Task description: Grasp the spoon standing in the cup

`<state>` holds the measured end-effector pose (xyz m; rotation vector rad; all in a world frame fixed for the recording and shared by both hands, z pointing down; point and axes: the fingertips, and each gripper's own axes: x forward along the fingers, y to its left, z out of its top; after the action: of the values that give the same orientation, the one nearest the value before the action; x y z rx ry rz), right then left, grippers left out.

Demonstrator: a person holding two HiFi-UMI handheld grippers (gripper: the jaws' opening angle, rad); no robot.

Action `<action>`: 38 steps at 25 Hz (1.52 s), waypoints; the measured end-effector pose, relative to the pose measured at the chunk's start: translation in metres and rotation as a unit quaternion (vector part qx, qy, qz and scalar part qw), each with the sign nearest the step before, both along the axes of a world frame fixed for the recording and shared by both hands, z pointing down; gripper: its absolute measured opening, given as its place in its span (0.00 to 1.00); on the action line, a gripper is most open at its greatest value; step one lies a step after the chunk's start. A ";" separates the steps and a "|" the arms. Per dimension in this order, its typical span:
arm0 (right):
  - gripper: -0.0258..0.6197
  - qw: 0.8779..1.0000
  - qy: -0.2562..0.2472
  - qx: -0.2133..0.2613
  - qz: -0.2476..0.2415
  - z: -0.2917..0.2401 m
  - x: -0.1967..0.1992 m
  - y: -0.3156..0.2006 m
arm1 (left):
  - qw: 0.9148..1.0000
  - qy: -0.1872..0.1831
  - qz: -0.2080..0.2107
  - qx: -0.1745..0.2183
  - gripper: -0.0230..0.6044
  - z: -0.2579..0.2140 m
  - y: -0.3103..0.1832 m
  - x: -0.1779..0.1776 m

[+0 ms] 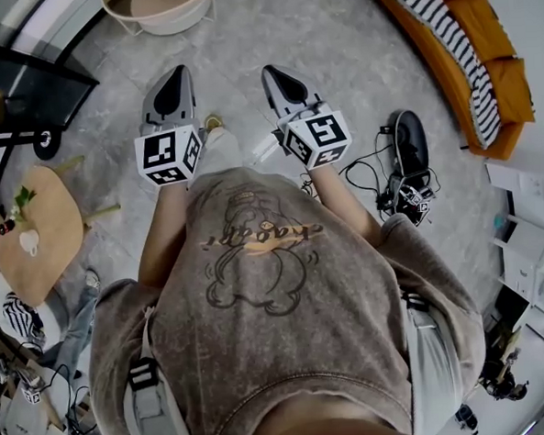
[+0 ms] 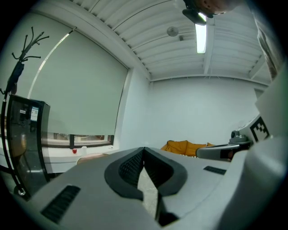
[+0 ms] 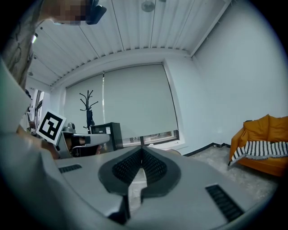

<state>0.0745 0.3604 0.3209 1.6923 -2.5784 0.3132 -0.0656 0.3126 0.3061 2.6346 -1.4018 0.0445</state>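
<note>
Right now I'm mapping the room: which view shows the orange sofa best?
The head view: the orange sofa runs along the room's edge, striped blanket over it. The right gripper view shows one end; the left gripper view only a sliver.

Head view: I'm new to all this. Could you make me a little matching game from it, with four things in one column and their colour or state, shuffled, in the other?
Things:
1. sofa
2. blanket draped on the sofa
3. round side table
4. left gripper

Colour or state:
A. shut, with nothing between its jaws
B. light wood
C. orange
D. black and white stripes

Pairs: 1-C, 2-D, 3-B, 4-A
</note>
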 end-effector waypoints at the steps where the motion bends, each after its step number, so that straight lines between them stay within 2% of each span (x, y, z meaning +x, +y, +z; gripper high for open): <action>1: 0.07 1.000 0.000 -0.001 0.001 -0.002 0.001 -0.009 | 1.000 -0.001 0.000 0.001 0.06 -0.002 -0.010 0.001; 17: 0.07 1.000 0.001 -0.009 0.010 -0.007 -0.021 -0.168 | 1.000 -0.010 0.020 0.001 0.06 -0.008 -0.166 -0.015; 30: 0.07 1.000 0.006 -0.010 0.017 -0.008 -0.020 -0.242 | 0.999 -0.023 0.034 -0.007 0.06 0.002 -0.235 -0.016; 38: 0.07 1.000 0.004 -0.015 0.011 -0.002 -0.012 -0.289 | 1.000 -0.017 0.022 -0.015 0.06 0.008 -0.284 -0.013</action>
<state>0.0623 0.0716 0.3187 1.7096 -2.5380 0.3422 -0.0782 0.0286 0.3138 2.6533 -1.3420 0.1139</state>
